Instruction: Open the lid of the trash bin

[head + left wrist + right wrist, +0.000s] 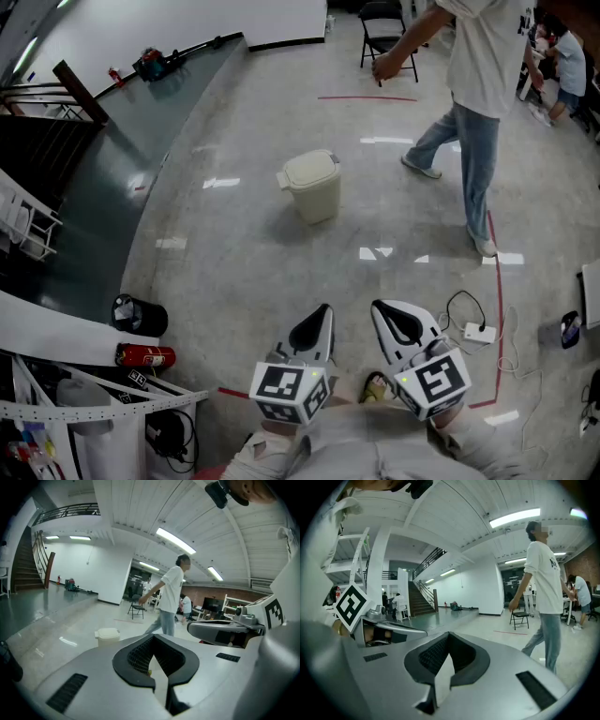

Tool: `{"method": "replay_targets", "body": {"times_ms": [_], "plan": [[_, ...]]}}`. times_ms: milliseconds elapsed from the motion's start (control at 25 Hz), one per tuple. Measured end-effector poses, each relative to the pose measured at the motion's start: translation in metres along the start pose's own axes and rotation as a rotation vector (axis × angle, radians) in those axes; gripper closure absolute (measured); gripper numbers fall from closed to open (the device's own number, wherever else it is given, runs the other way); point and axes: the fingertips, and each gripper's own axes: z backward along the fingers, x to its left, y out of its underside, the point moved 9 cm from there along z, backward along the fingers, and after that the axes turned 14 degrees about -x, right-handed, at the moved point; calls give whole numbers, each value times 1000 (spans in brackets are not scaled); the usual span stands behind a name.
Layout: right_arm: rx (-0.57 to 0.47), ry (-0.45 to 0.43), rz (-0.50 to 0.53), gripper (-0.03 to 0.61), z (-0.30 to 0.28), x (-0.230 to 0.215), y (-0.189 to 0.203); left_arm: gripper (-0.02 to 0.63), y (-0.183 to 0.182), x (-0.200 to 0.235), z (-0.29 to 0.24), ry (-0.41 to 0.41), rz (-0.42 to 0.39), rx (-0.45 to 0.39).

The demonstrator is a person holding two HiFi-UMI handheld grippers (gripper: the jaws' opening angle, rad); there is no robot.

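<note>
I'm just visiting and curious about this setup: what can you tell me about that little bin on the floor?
The bin is small, cream and plastic-looking, tapering downward. Its domed lid sits shut, with a tab jutting at one side. It stands upright, alone on the glossy floor, with nothing else touching it.

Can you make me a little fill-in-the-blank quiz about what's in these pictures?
1. The lid of the beige trash bin is ____.
2. The left gripper and the right gripper are both ____ and empty, well short of the bin.
3. The fire extinguisher lying on the floor is ____ in colour.
4. The person beyond the bin wears a ____ T-shirt.

Missing words: closed; shut; red; white.
</note>
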Motion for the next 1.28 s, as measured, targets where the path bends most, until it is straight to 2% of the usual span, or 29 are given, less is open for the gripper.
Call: {"method": "replay_targets", "body": {"times_ms": [160,280,520,920,1280], "plan": [[-3,-3,2,580,49,7,1,609,13,-47,23,49,45,-10],[6,18,-23,580,70,11,-3,609,16,-67,35,87,31,-10],[-1,6,-8,580,96,6,-6,609,18,-92,39,66,12,-28],[-29,-6,-66,579,107,-11,-3,609,19,-108,35,36,-16,-10],[20,-19,-84,580,80,-32,12,609,20,-83,5,-17,-5,2]]}}
